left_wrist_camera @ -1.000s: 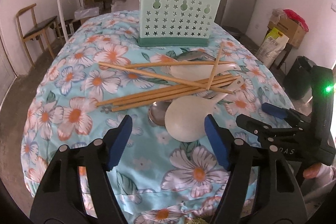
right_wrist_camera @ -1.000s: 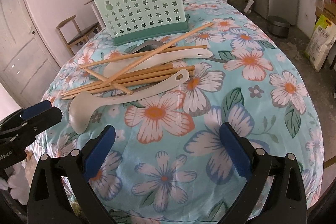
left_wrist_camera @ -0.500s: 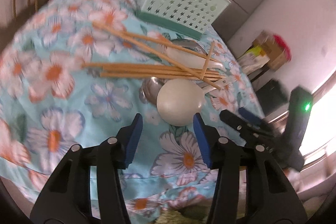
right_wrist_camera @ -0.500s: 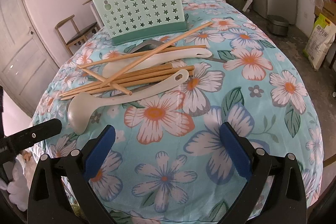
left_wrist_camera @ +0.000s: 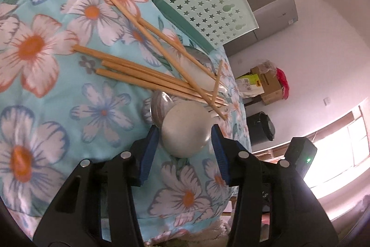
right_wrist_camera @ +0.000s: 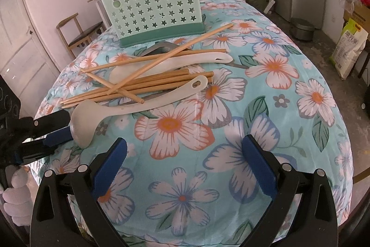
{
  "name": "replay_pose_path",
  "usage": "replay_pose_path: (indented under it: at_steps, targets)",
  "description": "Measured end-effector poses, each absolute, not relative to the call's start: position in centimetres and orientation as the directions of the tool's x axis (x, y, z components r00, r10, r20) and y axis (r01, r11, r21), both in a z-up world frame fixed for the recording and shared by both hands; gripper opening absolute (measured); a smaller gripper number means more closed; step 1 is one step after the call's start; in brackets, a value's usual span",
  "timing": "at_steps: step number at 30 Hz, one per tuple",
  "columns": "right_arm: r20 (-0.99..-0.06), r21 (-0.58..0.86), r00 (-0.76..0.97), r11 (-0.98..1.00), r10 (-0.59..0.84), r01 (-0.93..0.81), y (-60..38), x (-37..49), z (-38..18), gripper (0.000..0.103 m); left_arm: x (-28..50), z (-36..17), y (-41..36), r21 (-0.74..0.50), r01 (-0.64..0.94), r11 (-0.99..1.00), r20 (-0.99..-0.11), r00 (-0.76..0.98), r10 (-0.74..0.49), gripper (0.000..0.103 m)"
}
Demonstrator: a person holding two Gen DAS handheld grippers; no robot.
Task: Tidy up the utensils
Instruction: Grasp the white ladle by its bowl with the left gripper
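Flowered cloth (right_wrist_camera: 266, 122) covers the whole table, soft and a little rumpled, so nothing on it lies quite flat. My utensils sit in one loose heap near the middle, just in front of the green star-punched holder (right_wrist_camera: 152, 13), which stands upright at the far side waiting to receive them. I have brought my left gripper (left_wrist_camera: 185, 138) down around the bowl of the white ladle (left_wrist_camera: 186, 132), the piece nearest me and the only one not pinned under the rest. Its handle (right_wrist_camera: 166, 96) runs away under the bamboo chopsticks (right_wrist_camera: 148, 85), so I judge the bowl end the sensible place to take it. The blue pads (left_wrist_camera: 148, 149) bracket the bowl on both sides, about half open; the one nearer the window looks right at its rim, but I cannot tell that either is pressing yet. A metal spoon (left_wrist_camera: 159, 108) lies tucked just behind the bowl, close enough to get nudged. My right gripper (right_wrist_camera: 182, 166) hovers wide open and empty over bare cloth, kept clear so the two tools do not crowd each other. A second white spoon (right_wrist_camera: 175, 63) lies under the crossed sticks, for later.
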State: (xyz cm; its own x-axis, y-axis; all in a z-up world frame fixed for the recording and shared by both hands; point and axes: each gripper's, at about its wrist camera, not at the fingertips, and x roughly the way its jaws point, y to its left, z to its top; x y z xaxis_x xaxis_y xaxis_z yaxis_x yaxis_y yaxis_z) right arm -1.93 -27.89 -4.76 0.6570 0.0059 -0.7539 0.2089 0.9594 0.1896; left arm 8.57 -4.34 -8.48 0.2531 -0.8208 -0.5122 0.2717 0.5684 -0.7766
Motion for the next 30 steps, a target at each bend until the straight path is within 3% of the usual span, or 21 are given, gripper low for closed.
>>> replay_pose_path:
  at_steps: [8, 14, 19, 25, 30]
  targets:
    - [-0.754, 0.189, 0.657, 0.960, 0.005, 0.208, -27.9, -1.9, -4.8, 0.097, 9.0, -9.3, -3.4, -0.929, 0.194, 0.317, -0.285, 0.174, -0.943, 0.043]
    - [-0.754, 0.188, 0.657, 0.960, 0.005, 0.209, -27.9, -1.9, -4.8, 0.097, 8.2, -8.2, -5.8, -0.843, 0.322, 0.430, -0.402, 0.154, -0.903, 0.036]
    - [-0.754, 0.190, 0.657, 0.959, 0.006, 0.209, -27.9, -1.9, -4.8, 0.097, 6.7, -6.8, -8.5, -0.675, 0.503, 0.540, -0.531, 0.176, -0.829, 0.031]
    - [-0.753, 0.190, 0.658, 0.959, 0.006, 0.209, -27.9, -1.8, -4.8, 0.097, 5.7, -5.5, -10.4, -0.520, 0.634, 0.572, -0.587, 0.221, -0.779, 0.029]
    - [-0.750, 0.220, 0.660, 0.954, 0.032, 0.203, -28.4, -1.9, -4.7, 0.097, 5.5, -5.6, -9.8, -0.535, 0.635, 0.557, -0.565, 0.221, -0.795, 0.026]
